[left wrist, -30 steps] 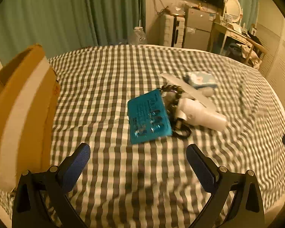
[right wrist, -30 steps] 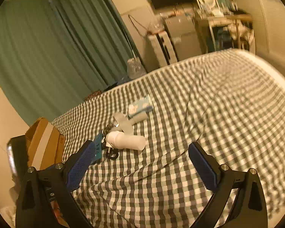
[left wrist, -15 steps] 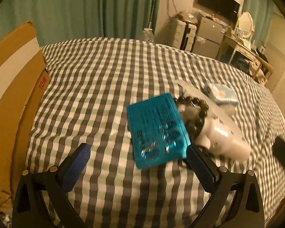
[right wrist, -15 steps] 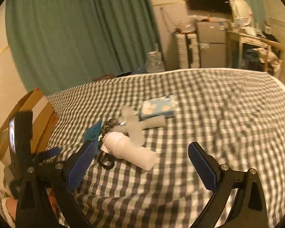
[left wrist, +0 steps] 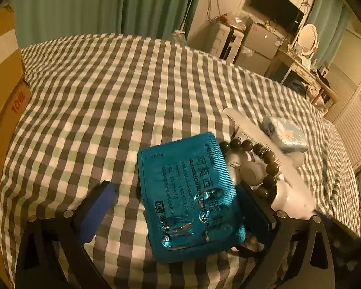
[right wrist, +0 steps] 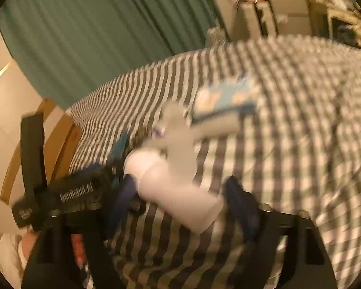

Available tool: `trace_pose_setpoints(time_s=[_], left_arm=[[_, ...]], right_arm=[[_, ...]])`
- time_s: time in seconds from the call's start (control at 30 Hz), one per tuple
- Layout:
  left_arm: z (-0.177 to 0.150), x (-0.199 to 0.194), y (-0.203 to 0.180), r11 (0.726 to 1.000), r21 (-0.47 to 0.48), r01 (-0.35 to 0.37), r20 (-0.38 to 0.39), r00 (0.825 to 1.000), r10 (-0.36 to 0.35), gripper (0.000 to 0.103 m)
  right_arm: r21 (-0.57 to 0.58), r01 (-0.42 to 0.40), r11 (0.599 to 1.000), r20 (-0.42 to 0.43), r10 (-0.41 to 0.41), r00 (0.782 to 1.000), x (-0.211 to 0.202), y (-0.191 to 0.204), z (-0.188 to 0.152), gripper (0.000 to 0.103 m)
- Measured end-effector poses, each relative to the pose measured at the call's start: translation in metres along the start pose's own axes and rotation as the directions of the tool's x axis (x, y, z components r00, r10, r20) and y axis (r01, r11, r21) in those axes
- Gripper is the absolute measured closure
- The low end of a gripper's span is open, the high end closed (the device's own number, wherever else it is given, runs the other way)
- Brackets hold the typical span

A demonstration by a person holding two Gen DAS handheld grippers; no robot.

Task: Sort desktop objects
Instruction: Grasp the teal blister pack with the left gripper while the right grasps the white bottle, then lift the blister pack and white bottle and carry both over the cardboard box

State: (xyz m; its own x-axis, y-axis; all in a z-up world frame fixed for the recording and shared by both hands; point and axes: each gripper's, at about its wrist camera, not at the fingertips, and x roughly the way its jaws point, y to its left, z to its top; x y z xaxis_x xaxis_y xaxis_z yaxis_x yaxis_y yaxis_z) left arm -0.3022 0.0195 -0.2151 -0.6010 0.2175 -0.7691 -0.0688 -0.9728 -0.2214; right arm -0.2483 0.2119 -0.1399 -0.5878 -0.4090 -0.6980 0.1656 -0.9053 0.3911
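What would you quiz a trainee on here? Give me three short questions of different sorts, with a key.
1. True or false: the teal blister pack lies between the left claw's fingers.
2. What lies between the right claw's fingers? A) white bottle B) comb C) tissue pack
3. In the left wrist view, on which side of the blister pack is the bead bracelet?

Key: 1 true. 2 A; that claw is closing around it, with a gap left on one side. 3 right.
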Motion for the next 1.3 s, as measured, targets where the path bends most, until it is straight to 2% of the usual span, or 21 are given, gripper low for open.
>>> trace_pose_setpoints(time_s=[0.03,0.13,0.23,0.37,0.47,0.53,0.57,0.63,0.77,0.83,0.9,1.13,1.2,1.23,1.27,1.3], left_arm=[[-0.001,-0.003,0.001,1.0,0.0,0.006,0.002,1.0,-0.006,0.01],[-0.001,-0.009,0.008,0.999,-0.018,0.032,-0.002,0.999,-0.032,0.03],[-0.004,-0.016,0.014,0.999,-0.034,0.04,-0.014,0.999,-0.041,0.03],[-0.004,-0.027,0.02,0.998,-0.065,0.023,-0.029,0.999,-0.025,0.031],[-0.008,-0.036,0.023,0.998,-0.054,-0.031,-0.054,0.998,0.029,0.031],[-0.01,-0.038,0.023,0.997,-0.041,-0.072,-0.076,0.995,0.069,0.031],[-0.011,-0.039,0.024,0.996,-0.04,-0.084,-0.08,0.994,0.08,0.031],[-0.014,-0.04,0.026,0.993,-0.04,-0.114,-0.092,0.99,0.11,0.03],[-0.019,-0.035,0.026,0.988,-0.032,-0.151,-0.106,0.983,0.147,0.03],[-0.022,-0.034,0.022,0.985,-0.007,-0.17,-0.095,0.981,0.169,0.03],[-0.024,-0.034,0.014,0.982,0.024,-0.188,-0.08,0.979,0.189,0.031],[-0.024,-0.064,0.008,0.993,0.007,-0.115,-0.029,0.993,0.115,0.031],[-0.023,-0.079,0.005,0.995,0.019,-0.098,-0.003,0.995,0.099,0.031],[-0.023,-0.09,0.004,0.995,0.031,-0.092,0.01,0.996,0.092,0.031],[-0.023,-0.1,0.004,0.996,0.036,-0.085,0.016,0.996,0.085,0.031],[-0.025,-0.108,0.005,0.997,0.033,-0.076,0.022,0.997,0.075,0.031]], right_arm=[[-0.019,0.009,1.0,0.0,-0.009,1.0,-0.002,0.004,-0.002,0.034],[-0.033,0.007,0.999,-0.029,-0.008,1.0,-0.004,0.01,-0.006,0.053],[-0.026,0.002,1.0,-0.06,-0.004,0.998,-0.008,0.017,-0.017,0.06],[-0.089,-0.007,0.996,-0.106,-0.002,0.994,-0.014,0.043,-0.03,0.071],[-0.115,-0.02,0.993,-0.12,0.006,0.993,-0.017,0.059,-0.035,0.071],[-0.1,0.001,0.995,-0.111,-0.012,0.994,-0.015,0.063,-0.035,0.07],[-0.075,0.015,0.997,-0.111,-0.023,0.994,-0.012,0.062,-0.034,0.064],[-0.043,0.035,0.998,-0.11,-0.039,0.993,-0.005,0.06,-0.03,0.06],[-0.036,0.041,0.998,-0.104,-0.045,0.994,0.014,0.059,-0.021,0.061],[-0.036,0.034,0.999,-0.089,-0.037,0.995,0.019,0.058,-0.017,0.067],[-0.037,0.027,0.999,-0.089,-0.03,0.996,0.018,0.054,-0.018,0.067],[-0.006,0.056,0.998,-0.022,-0.056,0.998,-0.021,0.06,-0.011,0.072],[0.0,0.071,0.997,0.01,-0.071,0.997,-0.033,0.062,-0.008,0.078],[0.001,0.092,0.996,0.02,-0.092,0.996,-0.038,0.064,-0.007,0.096],[0.007,0.113,0.994,0.024,-0.113,0.993,-0.043,0.065,-0.009,0.103],[0.021,0.105,0.994,0.015,-0.106,0.994,-0.045,0.064,-0.012,0.103]])
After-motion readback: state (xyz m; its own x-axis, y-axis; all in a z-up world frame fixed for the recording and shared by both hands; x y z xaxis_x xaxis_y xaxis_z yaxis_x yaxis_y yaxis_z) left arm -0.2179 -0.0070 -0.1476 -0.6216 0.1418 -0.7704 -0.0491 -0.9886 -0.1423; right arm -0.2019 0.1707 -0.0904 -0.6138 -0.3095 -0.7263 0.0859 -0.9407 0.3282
